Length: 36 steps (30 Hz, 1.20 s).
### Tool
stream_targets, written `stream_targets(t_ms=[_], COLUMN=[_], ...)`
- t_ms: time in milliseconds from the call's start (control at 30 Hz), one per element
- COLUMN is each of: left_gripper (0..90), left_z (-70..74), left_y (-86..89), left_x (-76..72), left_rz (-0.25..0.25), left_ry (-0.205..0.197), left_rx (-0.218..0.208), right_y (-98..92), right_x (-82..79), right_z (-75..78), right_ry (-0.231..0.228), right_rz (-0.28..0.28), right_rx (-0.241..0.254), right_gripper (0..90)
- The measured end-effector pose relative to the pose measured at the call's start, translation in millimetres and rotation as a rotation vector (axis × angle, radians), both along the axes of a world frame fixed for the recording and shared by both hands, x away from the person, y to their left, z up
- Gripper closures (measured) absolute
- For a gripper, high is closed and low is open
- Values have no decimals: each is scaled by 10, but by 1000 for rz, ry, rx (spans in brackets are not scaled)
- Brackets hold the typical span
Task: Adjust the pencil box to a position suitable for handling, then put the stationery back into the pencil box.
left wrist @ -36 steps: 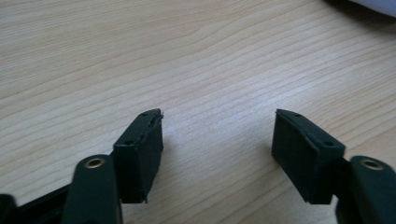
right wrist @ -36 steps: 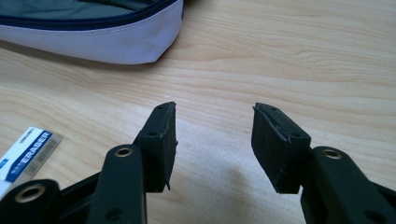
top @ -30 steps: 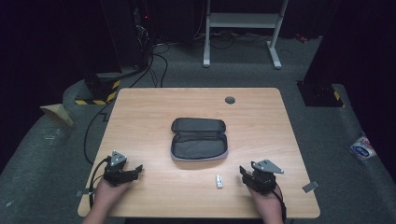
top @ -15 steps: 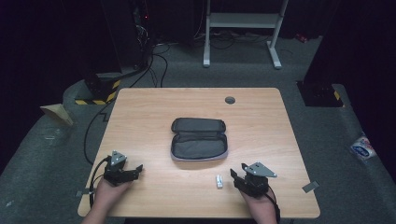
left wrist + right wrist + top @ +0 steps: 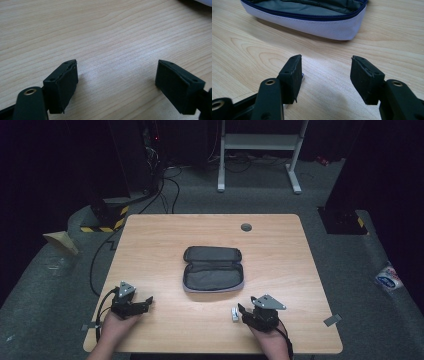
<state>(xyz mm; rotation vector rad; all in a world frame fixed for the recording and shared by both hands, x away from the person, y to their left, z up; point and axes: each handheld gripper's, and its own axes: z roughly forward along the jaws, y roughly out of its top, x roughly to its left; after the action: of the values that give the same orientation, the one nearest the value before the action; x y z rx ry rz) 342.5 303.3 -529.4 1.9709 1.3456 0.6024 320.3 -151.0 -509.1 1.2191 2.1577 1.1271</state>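
On the pale wooden table (image 5: 165,235), ringed by dark grey floor (image 5: 350,270), both hand-held grippers gape empty; right jaws just widening.

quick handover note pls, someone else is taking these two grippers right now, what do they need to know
Left gripper: jaws open with bare wood between them, resting near the front left of the table.
Right gripper: jaws open and have just been opening, nothing between them. It sits right beside the small white item, which in the right gripper view lies behind the left jaw.
Pouch: unzipped and lying open mid-table, nothing visible inside.
Done: pouch is open, right gripper is next to the white item.
Left: item is not yet gripped; probably grasp it and put it into the pouch, then likely zip up.
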Motion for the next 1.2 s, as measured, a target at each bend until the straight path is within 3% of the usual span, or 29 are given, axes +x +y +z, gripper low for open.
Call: stream_targets(t_ms=[400,633,933,1200], left_gripper=[187,187,186,186], left_z=[-1,2,2,2], left_y=[-4,-2,-6,-5], left_x=[-6,-14,-2,4], left_rz=[-2,-8,-11,-23], left_ry=[-1,1,2,0], left_rx=[-1,2,1,2], right_y=[26,105,137,252], right_x=[-3,-8,-54,-111], right_z=[8,-47,-32,-87], right_ry=[3,2,14,41], right_rz=[8,55,79,117], right_rx=[14,-15,5,-40], right_gripper=[402,417,461,506])
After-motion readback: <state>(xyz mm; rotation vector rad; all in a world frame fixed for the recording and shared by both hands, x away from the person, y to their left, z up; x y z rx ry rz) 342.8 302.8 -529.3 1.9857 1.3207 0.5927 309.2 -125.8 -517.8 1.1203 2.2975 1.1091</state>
